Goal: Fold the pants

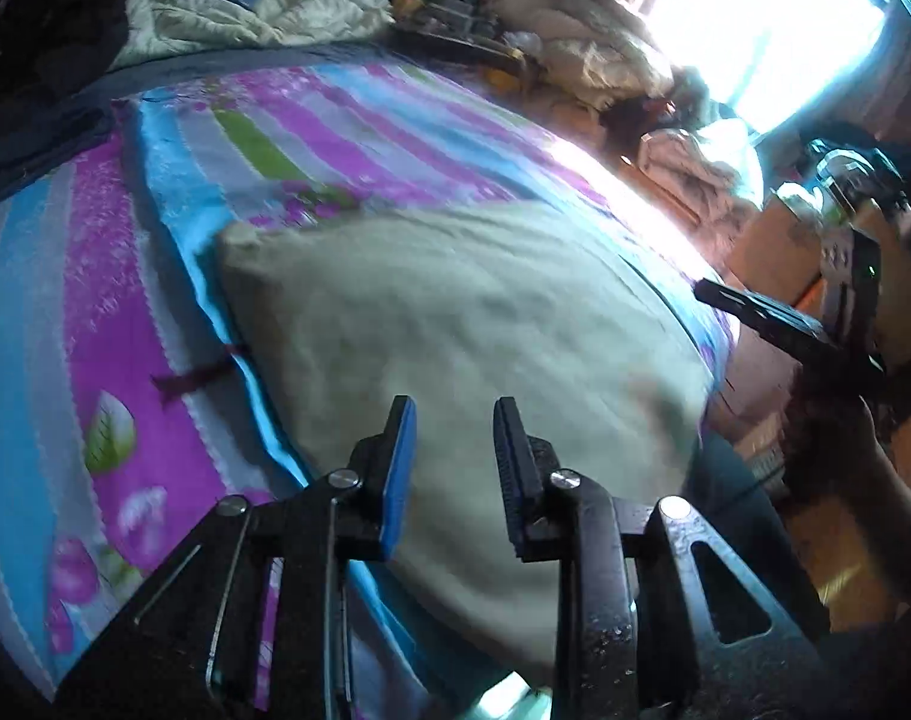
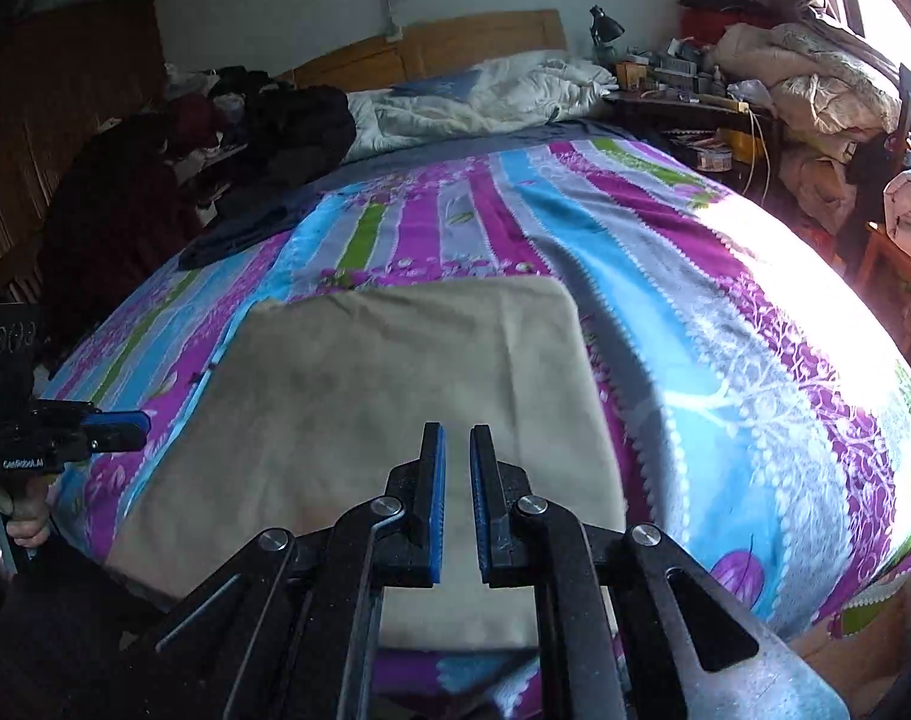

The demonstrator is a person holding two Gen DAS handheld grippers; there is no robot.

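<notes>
Beige pants (image 1: 455, 312) lie folded into a flat rectangle on the striped bedspread (image 1: 347, 138), near the bed's foot edge. My left gripper (image 1: 455, 405) hovers over their near edge, open, with nothing between its blue-padded fingers. In the right wrist view the same pants (image 2: 395, 396) fill the middle. My right gripper (image 2: 458, 427) is above their near end, jaws a narrow gap apart and empty. The left gripper (image 2: 119, 429) shows at that view's left edge, held by a hand and off the pants' left side. The right gripper (image 1: 755, 315) also appears at the far right, beyond the bed's edge.
A white duvet (image 2: 485, 96) and dark clothes pile (image 2: 275, 120) sit at the head of the bed. A cluttered nightstand (image 2: 683, 102) with a lamp (image 2: 605, 30) and heaped bedding (image 2: 815, 78) stand by the bright window. Bedspread lies bare right of the pants.
</notes>
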